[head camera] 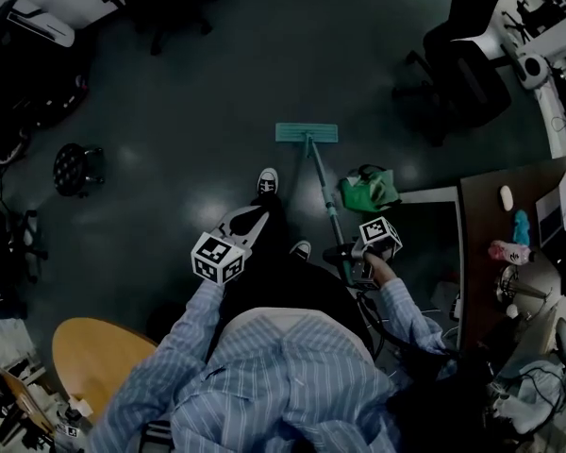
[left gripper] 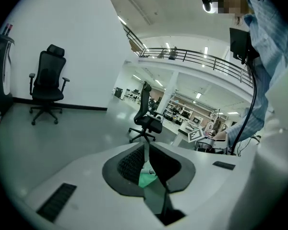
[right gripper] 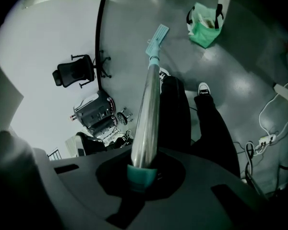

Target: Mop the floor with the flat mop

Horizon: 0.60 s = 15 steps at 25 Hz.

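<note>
Right gripper view looks along the right gripper (right gripper: 143, 170), whose jaws are clamped on the teal grip at the upper end of the flat mop (right gripper: 149, 99). The metal handle runs straight out from between the jaws and slants down to the mop head (right gripper: 158, 33), which lies flat on the floor (right gripper: 249, 71) far ahead of this gripper. A green bag (right gripper: 205, 20) sits on the floor to one side of the mop head, near it but apart. The person's shoes (right gripper: 203, 88) stand beside the handle, closer to the gripper than the mop head is. Head view shows the left gripper (head camera: 248, 225) across the person's body from the right one, off the mop and above the dark trouser legs. Left gripper view shows its jaws drawn together to a thin slit, clenched on nothing that can be named; a small green patch shows low between the pads, and I cannot tell what it is. Beyond those jaws stands a black office chair (left gripper: 145, 119), with a second chair (left gripper: 48, 80) off to the left against a white wall (left gripper: 77, 42).
</note>
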Each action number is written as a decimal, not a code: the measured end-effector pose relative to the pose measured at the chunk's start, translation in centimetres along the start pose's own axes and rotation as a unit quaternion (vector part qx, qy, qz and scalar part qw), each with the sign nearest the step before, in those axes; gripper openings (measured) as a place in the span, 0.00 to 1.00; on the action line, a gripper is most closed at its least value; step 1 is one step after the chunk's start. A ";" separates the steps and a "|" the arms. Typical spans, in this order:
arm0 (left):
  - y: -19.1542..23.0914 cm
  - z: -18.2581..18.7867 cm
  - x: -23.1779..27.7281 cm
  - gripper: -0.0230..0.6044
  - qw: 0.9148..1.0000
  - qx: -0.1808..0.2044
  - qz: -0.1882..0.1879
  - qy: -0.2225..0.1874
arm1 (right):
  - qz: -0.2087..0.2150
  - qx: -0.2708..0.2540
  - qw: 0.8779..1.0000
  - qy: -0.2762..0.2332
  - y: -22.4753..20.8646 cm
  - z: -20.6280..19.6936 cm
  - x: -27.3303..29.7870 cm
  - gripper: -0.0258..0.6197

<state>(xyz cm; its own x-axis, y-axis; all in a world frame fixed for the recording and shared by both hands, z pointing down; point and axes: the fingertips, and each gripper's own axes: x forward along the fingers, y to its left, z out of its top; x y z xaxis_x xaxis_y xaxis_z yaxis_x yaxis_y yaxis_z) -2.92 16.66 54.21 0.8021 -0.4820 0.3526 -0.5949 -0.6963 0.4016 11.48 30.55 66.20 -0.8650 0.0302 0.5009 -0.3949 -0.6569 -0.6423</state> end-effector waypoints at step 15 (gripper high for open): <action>-3.5 -1.4 -2.0 0.09 1.000 0.015 -0.013 0.000 | -0.044 0.002 0.999 0.028 -6.8 -9.9 -3.2 0.05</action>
<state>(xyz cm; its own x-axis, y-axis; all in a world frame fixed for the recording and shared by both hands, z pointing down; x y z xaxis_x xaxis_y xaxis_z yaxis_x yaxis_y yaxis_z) -2.48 20.83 53.26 0.8169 -0.4637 0.3430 -0.5725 -0.7243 0.3843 13.83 42.37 63.20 -0.8428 0.1296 0.5223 -0.4692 -0.6522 -0.5954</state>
